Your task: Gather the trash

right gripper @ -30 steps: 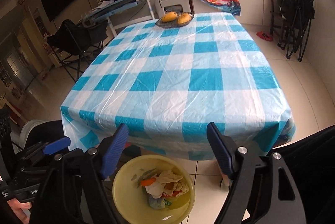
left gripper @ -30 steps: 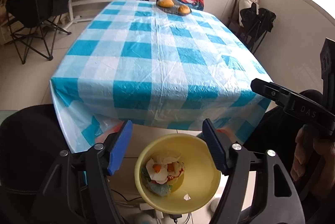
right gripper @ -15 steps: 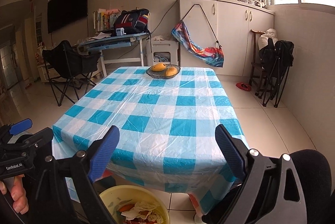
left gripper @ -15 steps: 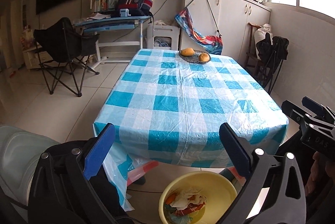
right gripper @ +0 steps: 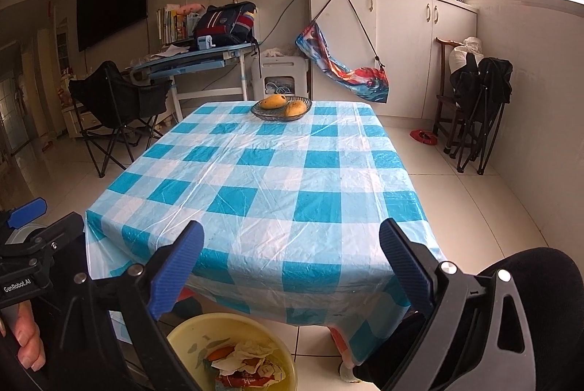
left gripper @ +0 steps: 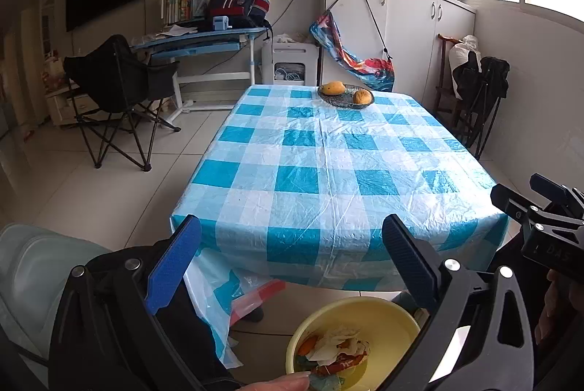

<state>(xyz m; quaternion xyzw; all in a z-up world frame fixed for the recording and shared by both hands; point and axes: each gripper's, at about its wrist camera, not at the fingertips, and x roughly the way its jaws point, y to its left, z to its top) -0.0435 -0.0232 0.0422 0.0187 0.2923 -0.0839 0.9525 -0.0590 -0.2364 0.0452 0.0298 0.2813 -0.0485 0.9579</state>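
A yellow bin stands on the floor below the near table edge, holding crumpled paper and wrappers. It also shows in the right wrist view with its trash. My left gripper is open and empty, held above the bin facing the table. My right gripper is open and empty too, beside the left one. The right gripper's body shows at the right of the left wrist view.
The table has a blue and white checked cloth. A dish with two mangoes sits at its far end. A black folding chair stands left, folded chairs right, white cabinets behind.
Both grippers have risen and tilted up from over the bin to face across the table. The bin has dropped to the bottom of both views. Both stay open.
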